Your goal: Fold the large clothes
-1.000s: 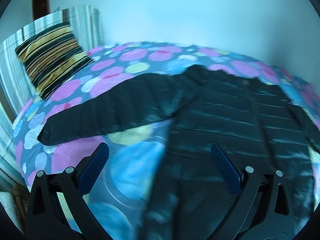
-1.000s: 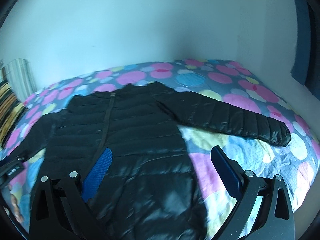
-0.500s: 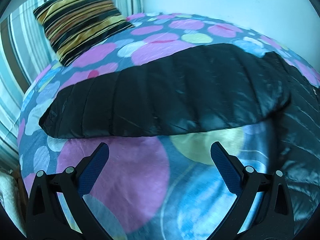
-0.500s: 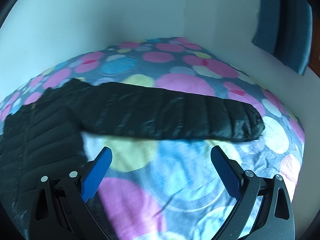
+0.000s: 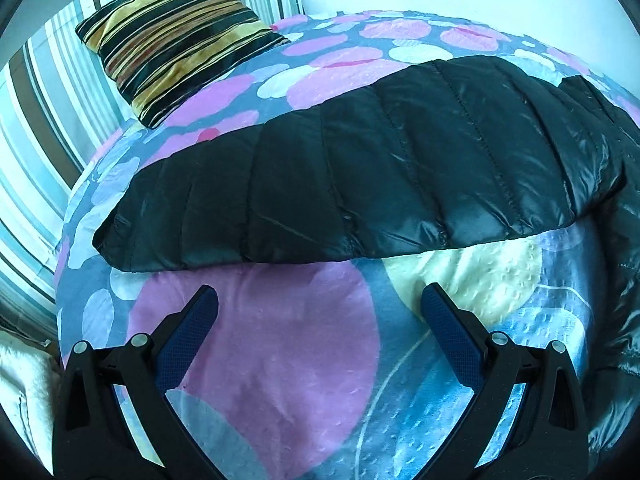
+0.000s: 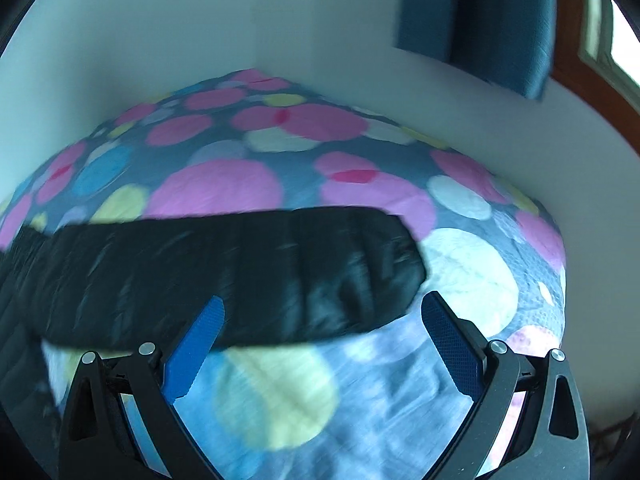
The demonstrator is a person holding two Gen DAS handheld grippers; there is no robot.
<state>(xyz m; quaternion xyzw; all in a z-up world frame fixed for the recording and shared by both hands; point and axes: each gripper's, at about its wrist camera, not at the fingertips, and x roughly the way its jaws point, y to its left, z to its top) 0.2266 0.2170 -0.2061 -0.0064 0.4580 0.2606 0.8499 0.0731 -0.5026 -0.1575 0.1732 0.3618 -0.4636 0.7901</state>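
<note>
A black quilted puffer jacket lies spread flat on a bed. Its left sleeve [image 5: 360,184] stretches across the left wrist view, cuff at the lower left. My left gripper [image 5: 320,312] is open and empty, just short of the sleeve's near edge. The other sleeve [image 6: 224,272] crosses the right wrist view, its cuff end to the right. My right gripper [image 6: 322,314] is open and empty, its fingertips at the sleeve's near edge close to the cuff. The jacket body is mostly out of view.
The bed cover [image 5: 280,360] is grey-blue with large pink, blue and yellow dots. A striped yellow-black cushion [image 5: 176,36] lies at the far left against a striped headboard. White walls [image 6: 200,40] close the bed's far sides; a blue curtain [image 6: 480,12] hangs at the right.
Both grippers swung outward from the jacket body toward the sleeves and came closer. The left now faces the left sleeve, the right reaches the right sleeve near its cuff. Both stayed open.
</note>
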